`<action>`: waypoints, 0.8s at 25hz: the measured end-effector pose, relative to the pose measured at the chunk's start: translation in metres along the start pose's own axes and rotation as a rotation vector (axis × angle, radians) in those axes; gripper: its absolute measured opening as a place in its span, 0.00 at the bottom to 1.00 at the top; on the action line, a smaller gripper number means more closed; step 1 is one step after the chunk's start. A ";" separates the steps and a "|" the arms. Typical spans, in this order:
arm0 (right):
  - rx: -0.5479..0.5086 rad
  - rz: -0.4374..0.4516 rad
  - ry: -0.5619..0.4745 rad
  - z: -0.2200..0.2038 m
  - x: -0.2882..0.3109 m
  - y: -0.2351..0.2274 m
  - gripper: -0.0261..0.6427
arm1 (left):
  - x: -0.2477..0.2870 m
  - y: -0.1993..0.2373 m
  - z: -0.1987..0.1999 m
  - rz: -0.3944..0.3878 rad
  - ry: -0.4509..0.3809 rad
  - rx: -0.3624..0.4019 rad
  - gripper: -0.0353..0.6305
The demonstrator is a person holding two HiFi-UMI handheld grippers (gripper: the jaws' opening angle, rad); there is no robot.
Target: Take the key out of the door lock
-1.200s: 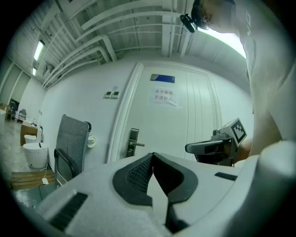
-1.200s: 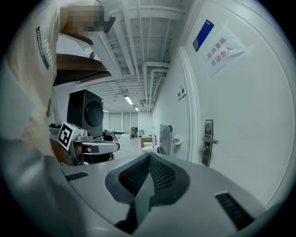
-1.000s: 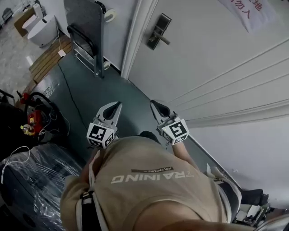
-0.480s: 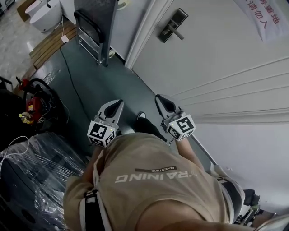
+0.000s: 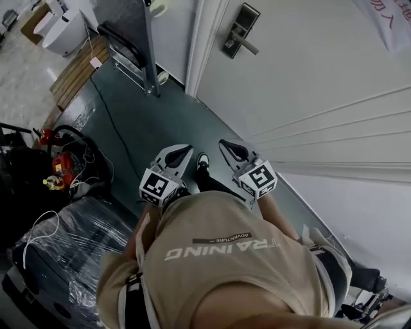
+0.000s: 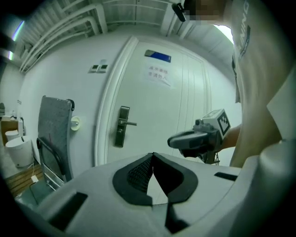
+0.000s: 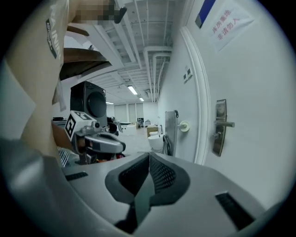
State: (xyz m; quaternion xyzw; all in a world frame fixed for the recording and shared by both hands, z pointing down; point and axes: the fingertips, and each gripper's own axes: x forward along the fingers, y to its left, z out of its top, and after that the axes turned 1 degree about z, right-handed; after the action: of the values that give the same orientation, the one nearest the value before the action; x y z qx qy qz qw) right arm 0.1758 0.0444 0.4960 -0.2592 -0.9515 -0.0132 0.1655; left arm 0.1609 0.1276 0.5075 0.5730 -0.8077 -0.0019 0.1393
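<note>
The white door (image 5: 321, 83) carries a dark metal lock plate with a lever handle (image 5: 239, 31) at the top of the head view. The same lock plate (image 6: 123, 126) shows in the left gripper view, and the lock plate (image 7: 220, 126) also shows in the right gripper view. A key is too small to make out. My left gripper (image 5: 185, 151) and right gripper (image 5: 225, 145) are held low in front of the person's chest, far from the lock. Both are shut with nothing between them: left gripper (image 6: 153, 155), right gripper (image 7: 149, 155).
A grey panel on a metal stand (image 5: 125, 32) is left of the door frame, with a round white fitting (image 6: 74, 122) on the wall beside it. A white toilet (image 5: 61, 29), a red device (image 5: 61, 164) and plastic-wrapped goods (image 5: 64, 257) lie at the left. A paper sign (image 5: 385, 19) hangs on the door.
The head view has shifted and the person has stepped a little along the door. Both grippers stay shut and low, now slightly nearer each other.
</note>
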 end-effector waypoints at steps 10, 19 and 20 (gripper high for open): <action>-0.066 0.186 -0.129 0.059 0.069 -0.070 0.06 | 0.063 0.048 0.077 0.091 -0.094 -0.141 0.07; 0.104 0.238 -0.110 0.039 0.104 -0.098 0.06 | 0.100 0.078 0.071 0.106 -0.034 -0.123 0.07; 0.120 0.235 -0.112 0.040 0.106 -0.103 0.06 | 0.104 0.081 0.070 0.092 -0.027 -0.120 0.07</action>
State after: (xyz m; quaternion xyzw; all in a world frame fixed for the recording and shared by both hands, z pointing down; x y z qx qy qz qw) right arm 0.0265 0.0120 0.4986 -0.3590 -0.9213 0.0778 0.1278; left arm 0.0381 0.0486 0.4769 0.5260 -0.8332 -0.0514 0.1624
